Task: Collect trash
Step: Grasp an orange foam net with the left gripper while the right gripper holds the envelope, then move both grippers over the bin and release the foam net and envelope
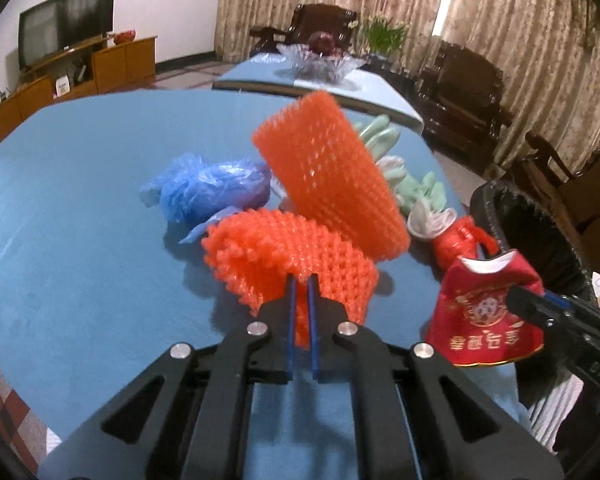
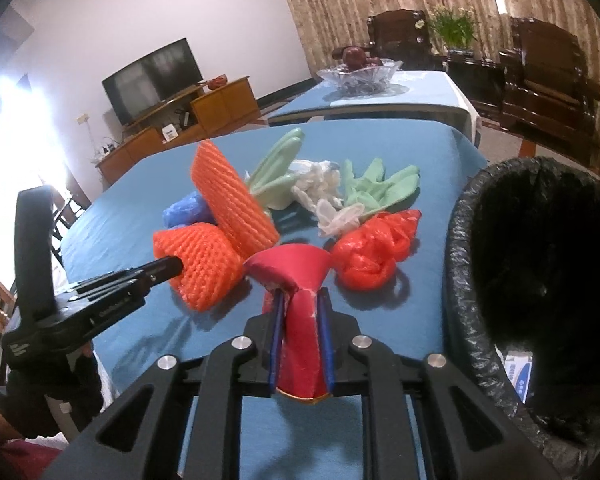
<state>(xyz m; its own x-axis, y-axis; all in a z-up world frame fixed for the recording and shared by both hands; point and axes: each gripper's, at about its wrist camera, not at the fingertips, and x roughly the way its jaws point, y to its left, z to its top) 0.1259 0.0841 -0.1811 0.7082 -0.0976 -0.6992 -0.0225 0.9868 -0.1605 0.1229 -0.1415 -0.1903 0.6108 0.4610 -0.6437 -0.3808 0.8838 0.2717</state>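
The left gripper [image 1: 302, 280] is seen with its jaws clamped on the near edge of an orange foam net [image 1: 288, 256], which rests on the blue counter [image 1: 80, 200] directly ahead of the jaws. The right gripper [image 2: 299, 300] is seen with its jaws clamped on a red pouch [image 2: 300, 344], which appears lifted clear of the counter. The bin [image 2: 540, 260], lined with a black bag, stands to the right of the right jaws, and the pouch is not yet over its opening. Most of the trash is still left on the counter: a second orange foam net [image 1: 328, 176] is propped upright just beyond the left jaws, a blue plastic bag [image 1: 212, 192] lies ahead and to their left, and green gloves [image 2: 380, 188], white crumpled plastic [image 2: 320, 188] and a red plastic bag [image 2: 372, 252] lie ahead of the right jaws. A small box [image 2: 518, 372] can be made out inside the bin, so some collecting seems done. The task is judged to be at an early to middle stage: two pieces are gripped, none of them dropped yet, and at least five more are left.
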